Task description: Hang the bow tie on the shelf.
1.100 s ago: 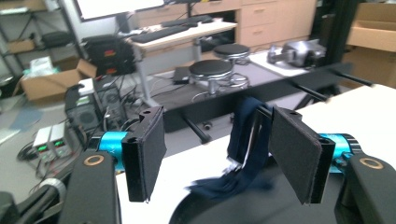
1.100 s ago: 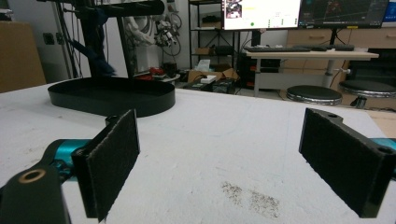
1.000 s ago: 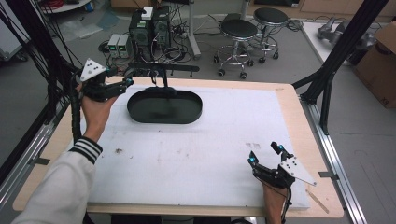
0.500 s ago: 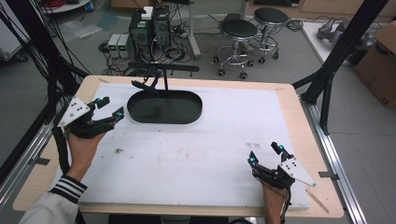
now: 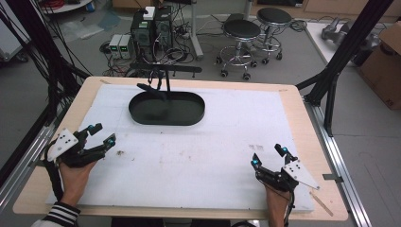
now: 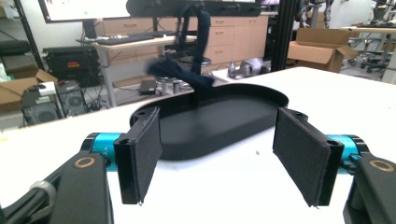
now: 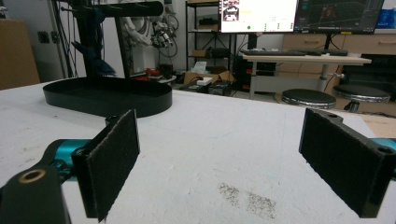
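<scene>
A black oval tray (image 5: 180,112) sits at the back of the white mat (image 5: 208,156), with a black stand (image 5: 163,71) rising from it. A dark blue cloth-like piece (image 5: 150,90) hangs on the stand. My left gripper (image 5: 104,133) rests low near the mat's front left, pointing at the tray (image 6: 219,123). Its jaws have just been opening, and nothing lies between its pads (image 6: 299,156). My right gripper (image 5: 268,156) is held at the front right, open and empty, with the tray (image 7: 107,100) far off to its left.
The wooden table edge (image 5: 302,113) frames the mat. Dark smudges (image 7: 247,198) mark the mat ahead of the right gripper. Black frame posts (image 5: 338,66) stand at the table's right, cables hang at its left, and stools (image 5: 241,30) are behind.
The left hand has drawn back from beside the tray toward the front left of the mat and sunk lower. The right hand has stayed put.
</scene>
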A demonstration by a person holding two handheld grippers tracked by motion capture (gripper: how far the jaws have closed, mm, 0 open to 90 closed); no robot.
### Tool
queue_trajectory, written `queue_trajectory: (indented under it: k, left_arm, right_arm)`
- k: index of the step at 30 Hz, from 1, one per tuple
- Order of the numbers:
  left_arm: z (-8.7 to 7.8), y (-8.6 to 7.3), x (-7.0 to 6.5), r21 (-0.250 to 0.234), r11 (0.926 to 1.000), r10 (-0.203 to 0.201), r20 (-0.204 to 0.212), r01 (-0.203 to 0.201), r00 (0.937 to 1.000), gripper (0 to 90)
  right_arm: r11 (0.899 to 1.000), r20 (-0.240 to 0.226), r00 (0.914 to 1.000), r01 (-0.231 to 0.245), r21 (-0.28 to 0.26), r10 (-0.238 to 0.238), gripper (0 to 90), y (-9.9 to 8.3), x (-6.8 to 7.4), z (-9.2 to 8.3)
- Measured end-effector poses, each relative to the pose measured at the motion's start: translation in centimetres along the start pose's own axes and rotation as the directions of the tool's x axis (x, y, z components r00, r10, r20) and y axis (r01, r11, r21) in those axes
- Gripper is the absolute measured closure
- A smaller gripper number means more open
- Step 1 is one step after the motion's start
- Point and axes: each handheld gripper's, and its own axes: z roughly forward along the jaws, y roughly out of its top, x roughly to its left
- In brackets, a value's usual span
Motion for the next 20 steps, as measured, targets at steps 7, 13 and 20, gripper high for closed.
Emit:
queue_trajectory:
  k: [7, 13, 20]
  left_arm:
    - [-0.8, -2.4, -0.1, -0.006, 1.0000, 0.008, 0.001, -0.008, 1.0000, 31.6]
    - [-1.1, -2.9, -0.2, -0.011, 0.9999, 0.012, -0.006, -0.012, 0.9999, 28.2]
    - [-1.5, -3.2, -0.2, -0.040, 0.9992, 0.002, -0.013, -0.003, 0.9999, 26.9]
  right_arm:
    - [1.000, -0.001, 1.0000, 0.003, -0.002, -0.003, 11.3, 0.0, 0.0, 0.0]
    - [1.000, -0.001, 1.0000, 0.000, 0.000, 0.000, 11.3, 0.0, 0.0, 0.0]
    - [1.000, -0.001, 1.0000, 0.001, 0.000, -0.001, 11.3, 0.0, 0.0, 0.0]
